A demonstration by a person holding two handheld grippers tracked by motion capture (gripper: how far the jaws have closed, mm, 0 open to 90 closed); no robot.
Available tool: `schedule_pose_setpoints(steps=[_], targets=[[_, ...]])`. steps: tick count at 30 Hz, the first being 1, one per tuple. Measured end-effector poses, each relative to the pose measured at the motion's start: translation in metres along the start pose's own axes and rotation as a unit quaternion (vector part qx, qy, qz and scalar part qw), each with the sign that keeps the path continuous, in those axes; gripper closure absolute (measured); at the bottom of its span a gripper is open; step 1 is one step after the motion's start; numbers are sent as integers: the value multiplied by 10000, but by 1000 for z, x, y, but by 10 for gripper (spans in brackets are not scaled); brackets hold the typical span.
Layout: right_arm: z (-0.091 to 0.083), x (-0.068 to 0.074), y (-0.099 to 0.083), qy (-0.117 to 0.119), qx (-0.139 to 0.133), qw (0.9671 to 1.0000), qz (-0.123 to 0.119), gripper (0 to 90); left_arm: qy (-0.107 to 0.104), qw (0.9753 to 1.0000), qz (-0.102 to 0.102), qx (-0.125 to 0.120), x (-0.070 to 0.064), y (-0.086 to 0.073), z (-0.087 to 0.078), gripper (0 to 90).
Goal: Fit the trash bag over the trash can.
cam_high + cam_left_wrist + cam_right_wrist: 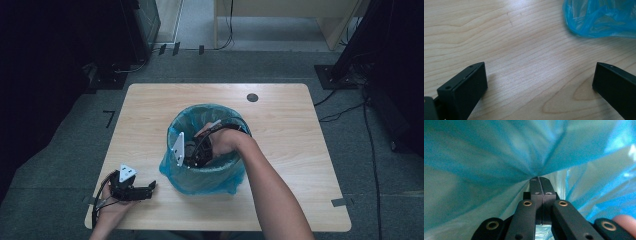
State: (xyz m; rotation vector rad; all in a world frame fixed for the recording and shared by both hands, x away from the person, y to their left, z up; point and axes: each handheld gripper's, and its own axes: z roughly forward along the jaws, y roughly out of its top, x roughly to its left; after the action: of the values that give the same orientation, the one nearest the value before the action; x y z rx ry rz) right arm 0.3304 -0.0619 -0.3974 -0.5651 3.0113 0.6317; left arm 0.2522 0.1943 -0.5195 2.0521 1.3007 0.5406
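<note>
Two grippers, one job: your right gripper (541, 180) sits down inside the bin (206, 150), jaws pressed together on a fold of the blue bag (486, 157). Your left gripper (540, 82) rests wide open and empty on the table (511, 37), bin to its right.

The bin (205, 150) stands near the middle of the counter (280, 150), its bag (172, 170) lining it and hanging over the rim; the right tool (192, 152) sits inside the bin, pinching the bag's film (499, 157); the left tool (131, 187) rests on the counter, left of the bin, near the front edge.
</note>
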Motion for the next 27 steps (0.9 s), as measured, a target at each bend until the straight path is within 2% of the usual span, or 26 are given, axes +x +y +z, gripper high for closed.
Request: schedule_pose_setpoints(steps=[3, 7, 10, 13, 21, 27], targets=[[2, -2, -4, 65, 25, 9999, 81, 900, 2, 10000, 2, -4, 0, 0, 0, 0], [3, -4, -9, 80, -73, 9997, 212, 900, 3, 10000, 3, -4, 0, 0, 0, 0], [3, -4, -9, 61, -76, 9997, 205, 900, 1, 10000, -1, -4, 0, 0, 0, 0], [0, -3, -7, -63, -52, 9998, 163, 900, 1, 10000, -2, -5, 0, 0, 0, 0], [-24, 3, 1, -302, -248, 9992, 46, 900, 0, 10000, 1, 1, 0, 0, 0, 0], [-46, 11, 3, -512, -264, 9983, 98, 900, -1, 10000, -2, -5, 0, 0, 0, 0]])
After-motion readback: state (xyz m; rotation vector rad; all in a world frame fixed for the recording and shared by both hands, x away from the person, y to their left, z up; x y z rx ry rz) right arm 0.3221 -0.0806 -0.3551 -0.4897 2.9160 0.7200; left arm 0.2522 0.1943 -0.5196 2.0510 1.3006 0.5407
